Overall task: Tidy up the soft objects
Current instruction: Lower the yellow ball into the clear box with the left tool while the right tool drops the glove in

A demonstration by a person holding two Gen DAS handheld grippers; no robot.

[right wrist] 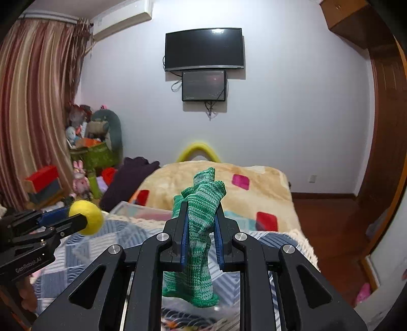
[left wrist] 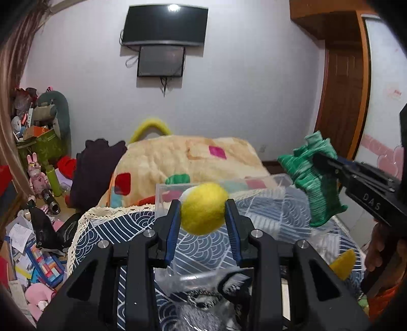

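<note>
Above the bed [right wrist: 267,183], yellow ball [left wrist: 203,208] is clamped by left gripper [left wrist: 203,216] jaws, green sock [right wrist: 195,229] by right gripper [right wrist: 201,224] jaws

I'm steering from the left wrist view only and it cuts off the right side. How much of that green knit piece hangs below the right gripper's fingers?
Observer: In the right wrist view, the green knit piece runs between the fingers of the right gripper, and a long tail with a rolled hem droops below them.
Operator: Anything to the right of the bed?
Observer: Bare wooden floor runs to the white wall.
Operator: And on the far left, above my frame?
Observer: An air conditioner is mounted high beside the striped curtain.
</note>
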